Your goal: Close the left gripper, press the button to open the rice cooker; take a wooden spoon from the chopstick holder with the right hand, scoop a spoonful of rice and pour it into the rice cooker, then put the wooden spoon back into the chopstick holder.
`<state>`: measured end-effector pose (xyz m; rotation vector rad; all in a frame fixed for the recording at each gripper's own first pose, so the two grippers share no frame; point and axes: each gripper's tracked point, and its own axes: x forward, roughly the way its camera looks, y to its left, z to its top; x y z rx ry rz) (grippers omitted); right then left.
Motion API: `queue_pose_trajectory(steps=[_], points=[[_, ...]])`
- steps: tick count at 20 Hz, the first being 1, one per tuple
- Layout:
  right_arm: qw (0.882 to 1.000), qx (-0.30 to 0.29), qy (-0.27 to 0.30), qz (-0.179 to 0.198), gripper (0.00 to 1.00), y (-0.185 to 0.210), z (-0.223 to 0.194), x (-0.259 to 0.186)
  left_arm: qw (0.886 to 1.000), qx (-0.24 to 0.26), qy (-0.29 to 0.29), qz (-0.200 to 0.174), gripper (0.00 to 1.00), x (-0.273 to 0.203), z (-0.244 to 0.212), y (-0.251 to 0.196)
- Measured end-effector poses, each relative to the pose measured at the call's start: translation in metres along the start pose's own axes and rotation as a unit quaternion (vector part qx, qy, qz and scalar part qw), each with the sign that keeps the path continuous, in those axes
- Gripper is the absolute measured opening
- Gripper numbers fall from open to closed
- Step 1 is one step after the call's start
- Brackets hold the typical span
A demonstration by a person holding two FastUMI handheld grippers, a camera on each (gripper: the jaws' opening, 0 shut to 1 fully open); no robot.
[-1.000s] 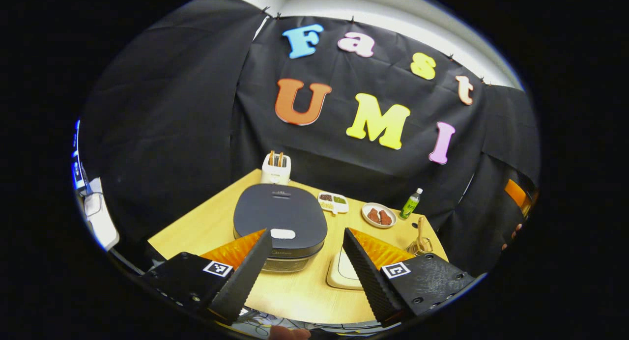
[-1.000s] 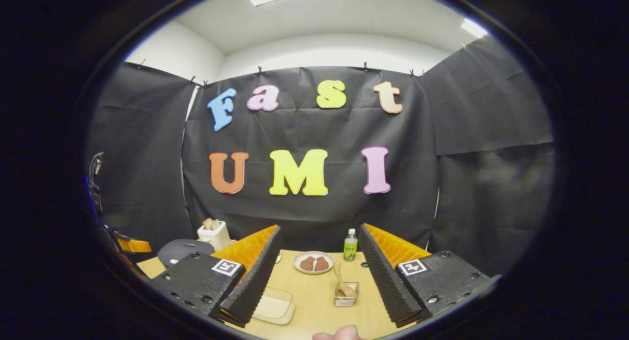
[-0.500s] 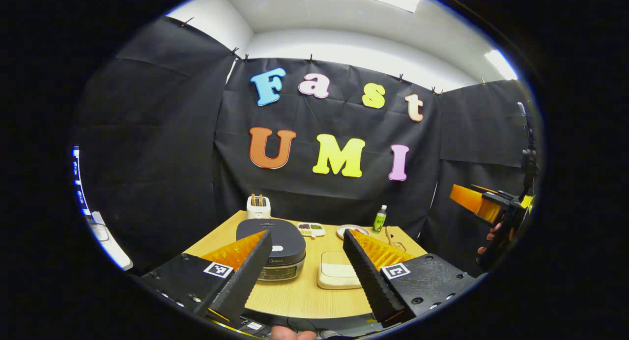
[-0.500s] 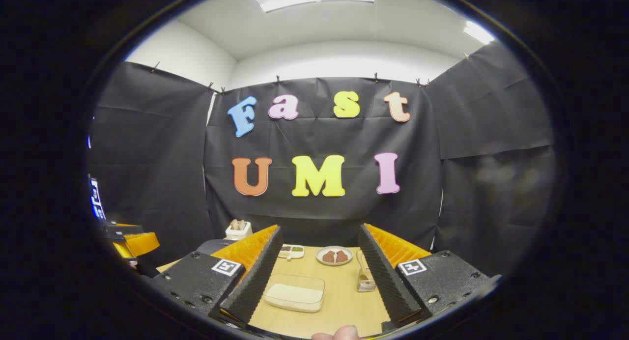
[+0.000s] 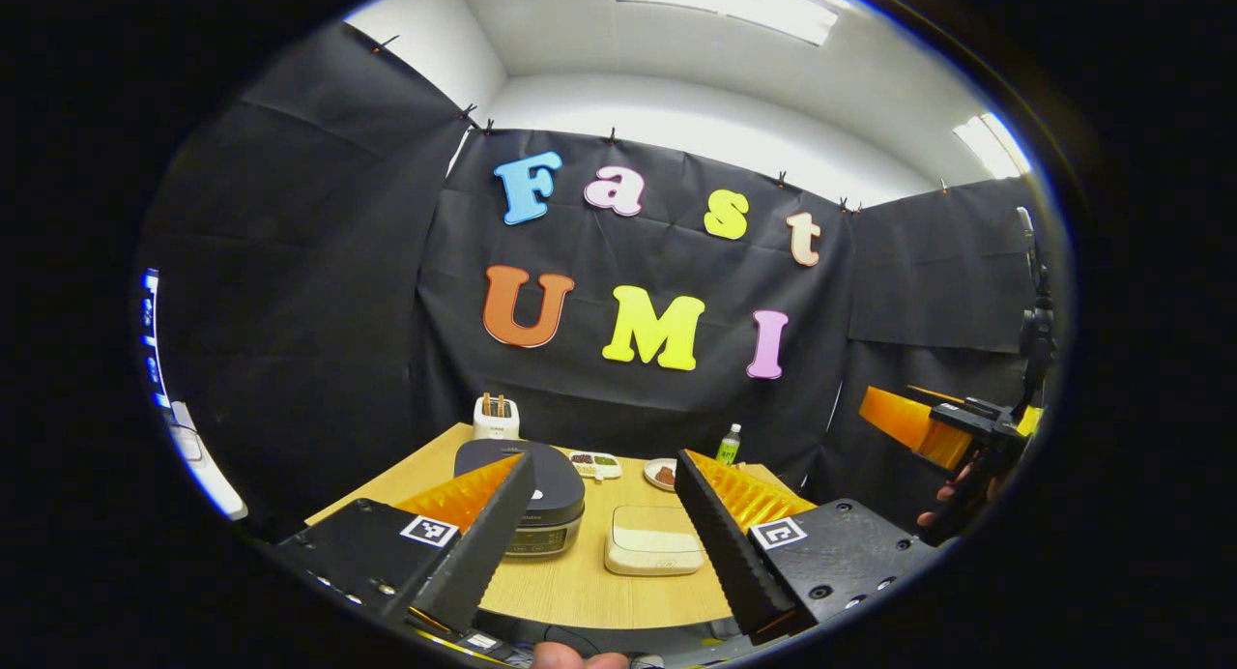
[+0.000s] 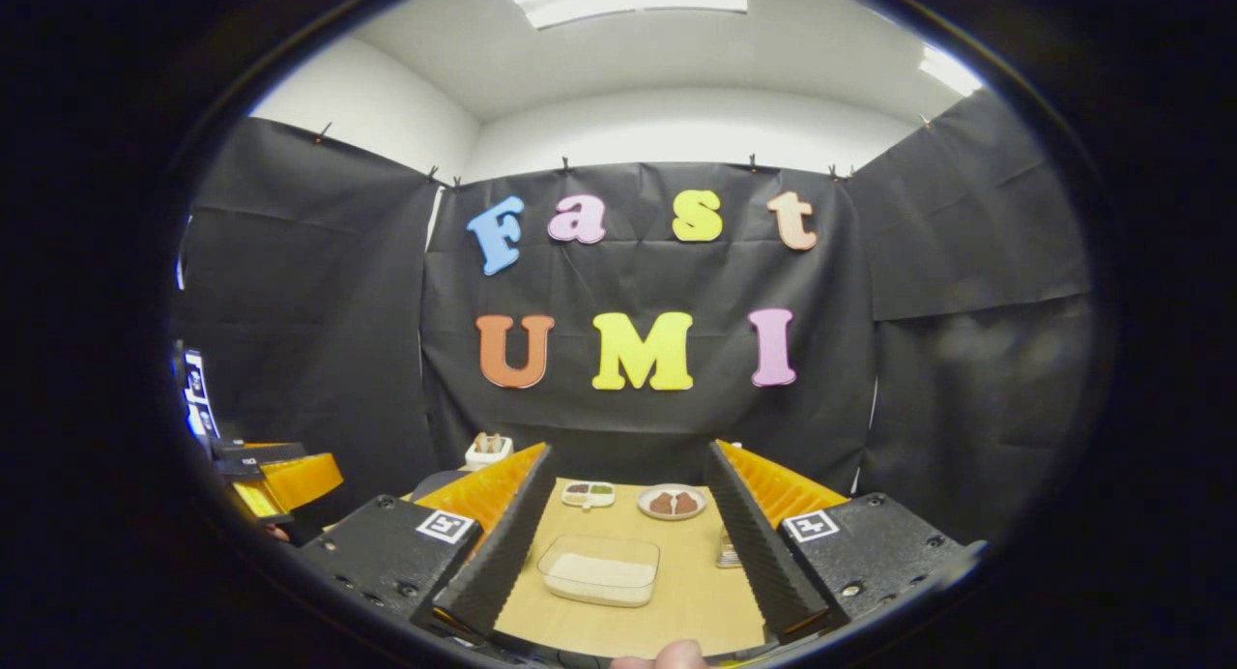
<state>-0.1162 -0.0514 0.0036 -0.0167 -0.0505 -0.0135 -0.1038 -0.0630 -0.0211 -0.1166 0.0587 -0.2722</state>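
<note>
your left gripper (image 5: 604, 543) and right gripper (image 6: 618, 543) both gape wide, holding nothing, above the table (image 5: 580, 592); rice cooker (image 5: 527, 480) lid down, rice box (image 6: 599, 569) centre, spoon holder (image 6: 727, 553) right.

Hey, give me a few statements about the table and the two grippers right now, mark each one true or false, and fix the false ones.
1. The rice cooker has its lid raised. False: the lid is down.
2. The left gripper is open, nothing between its fingers. True.
3. The right gripper holds a wooden spoon. False: it is open and empty.
4. The rice container sits on the table in front of the right gripper. True.
5. The plate lies at the table's near edge. False: it is toward the far side.
</note>
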Motion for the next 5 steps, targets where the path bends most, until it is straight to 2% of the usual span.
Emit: queue_pose_trajectory(steps=[1, 2, 3, 5], points=[[1.000, 0.000, 0.002, 0.002, 1.00, 0.0025, -0.0015, -0.0001, 1.000, -0.001, 0.000, 0.000, 0.94, 0.0002, 0.0003, 0.0010], [1.000, 0.001, 0.002, 0.003, 1.00, 0.0048, -0.0020, -0.0001, 1.000, -0.003, 0.001, -0.003, 0.95, 0.0003, 0.0022, -0.0007], [1.000, 0.003, 0.001, 0.004, 0.94, 0.0063, -0.0012, -0.0010, 1.000, -0.002, 0.000, -0.005, 0.95, 0.0007, 0.0018, -0.0027], [1.000, 0.004, -0.003, -0.001, 0.94, 0.0022, -0.0003, -0.0029, 1.000, 0.002, 0.001, -0.011, 0.94, 0.0020, 0.0029, -0.0064]])
